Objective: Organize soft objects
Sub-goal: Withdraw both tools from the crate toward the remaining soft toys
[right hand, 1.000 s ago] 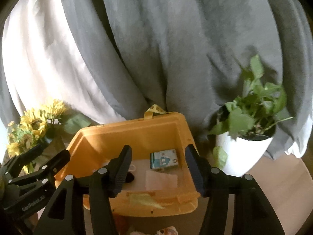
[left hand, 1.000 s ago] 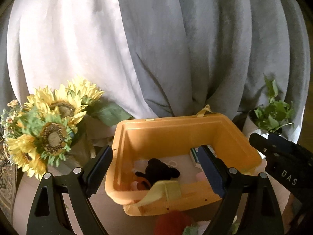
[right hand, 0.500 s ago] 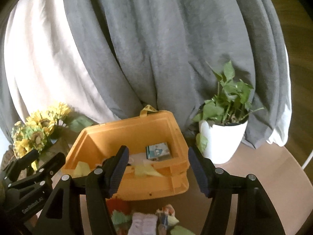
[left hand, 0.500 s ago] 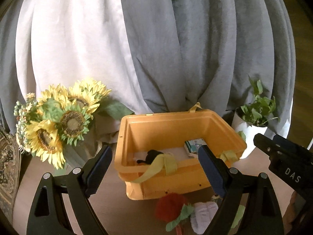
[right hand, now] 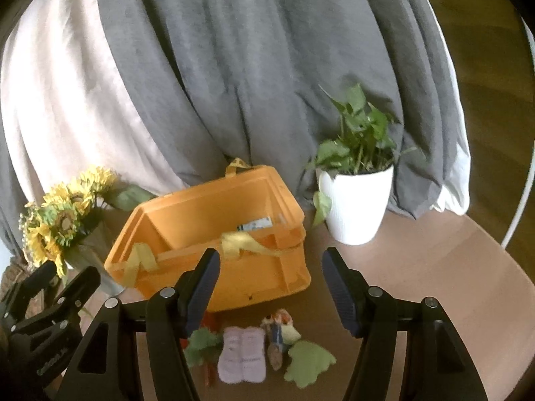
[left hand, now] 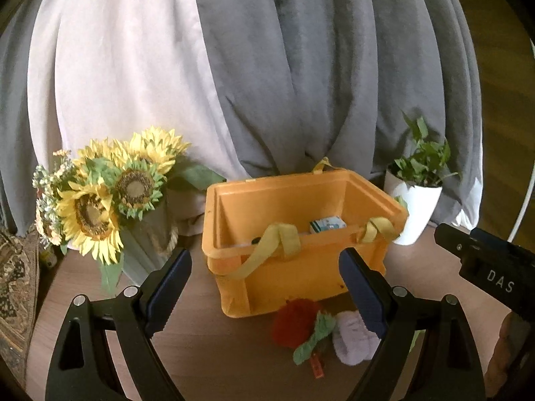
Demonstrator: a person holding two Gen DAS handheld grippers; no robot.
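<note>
An orange bin [left hand: 301, 274] [right hand: 254, 277] with yellow strap handles stands on the round wooden table and holds a small blue-white box [left hand: 327, 224]. In front of it lie soft items: a red and green plush [left hand: 294, 324], a pale lilac knitted piece [left hand: 351, 341] [right hand: 242, 354], a small doll [right hand: 277, 330] and a green plush piece [right hand: 309, 361]. My left gripper [left hand: 264, 294] is open and empty, held back from the bin. My right gripper [right hand: 271, 287] is open and empty, above the soft items.
A sunflower bouquet in a vase [left hand: 110, 193] [right hand: 63, 224] stands left of the bin. A white pot with a green plant [right hand: 356, 207] [left hand: 416, 207] stands to its right. Grey and white draped cloth [left hand: 267, 83] hangs behind. The table edge [right hand: 508, 267] curves at the right.
Both grippers have pulled back and up from the bin. The bin now looks smaller and the soft items in front of it have come into view.
</note>
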